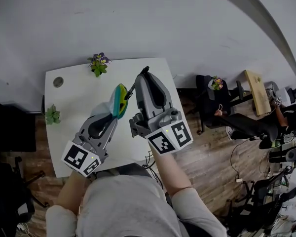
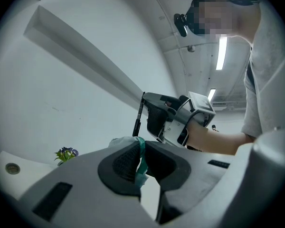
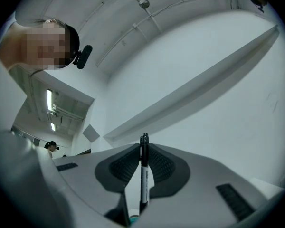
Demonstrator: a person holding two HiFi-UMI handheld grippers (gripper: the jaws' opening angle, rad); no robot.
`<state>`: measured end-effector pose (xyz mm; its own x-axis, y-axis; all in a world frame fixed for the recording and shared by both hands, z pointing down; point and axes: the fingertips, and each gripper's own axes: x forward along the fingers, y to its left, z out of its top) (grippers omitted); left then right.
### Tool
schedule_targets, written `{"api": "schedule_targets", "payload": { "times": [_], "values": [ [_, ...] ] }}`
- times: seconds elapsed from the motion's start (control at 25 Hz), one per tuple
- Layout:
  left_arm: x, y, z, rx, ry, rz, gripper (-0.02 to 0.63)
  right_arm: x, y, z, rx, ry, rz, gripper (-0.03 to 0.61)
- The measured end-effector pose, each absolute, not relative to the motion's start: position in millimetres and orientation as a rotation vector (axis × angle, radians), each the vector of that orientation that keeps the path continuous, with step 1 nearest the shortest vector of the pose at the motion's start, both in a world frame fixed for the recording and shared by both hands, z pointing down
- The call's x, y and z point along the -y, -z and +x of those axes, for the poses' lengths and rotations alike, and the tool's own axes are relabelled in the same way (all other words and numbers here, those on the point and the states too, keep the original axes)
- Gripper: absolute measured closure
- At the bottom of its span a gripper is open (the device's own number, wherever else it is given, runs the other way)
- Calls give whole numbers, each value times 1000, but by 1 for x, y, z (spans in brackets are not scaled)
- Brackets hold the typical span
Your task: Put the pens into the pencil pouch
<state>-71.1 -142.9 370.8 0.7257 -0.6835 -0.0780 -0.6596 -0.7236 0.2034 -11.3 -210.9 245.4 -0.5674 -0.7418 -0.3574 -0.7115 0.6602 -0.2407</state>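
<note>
Left tongs (image 2: 139,159), right tongs (image 3: 143,161), one pen (image 3: 143,186), one pouch (image 1: 120,98)

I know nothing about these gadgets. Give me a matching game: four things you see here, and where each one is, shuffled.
Things:
1. black pen
2. pencil pouch
3. purple-flowered plant
4. small green plant

Places:
A. at the left edge of the table
B. clamped in the right tongs
C. at the far edge of the table
D. pinched in the left tongs

Pairs: 1-B, 2-D, 3-C, 4-A
</note>
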Motion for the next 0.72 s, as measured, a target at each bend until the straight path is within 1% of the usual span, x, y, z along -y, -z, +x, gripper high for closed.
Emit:
{"api": "schedule_targets", "payload": {
  "times": [0.32,0.72],
  "values": [
    [129,-361,-67,1058,268,2785,560,197,-261,-16,-2454,101,-1111,506],
    [132,-352,-64,1060,288,2797,560,199,-289,-18,-2502,209,-1064,505]
  ]
}}
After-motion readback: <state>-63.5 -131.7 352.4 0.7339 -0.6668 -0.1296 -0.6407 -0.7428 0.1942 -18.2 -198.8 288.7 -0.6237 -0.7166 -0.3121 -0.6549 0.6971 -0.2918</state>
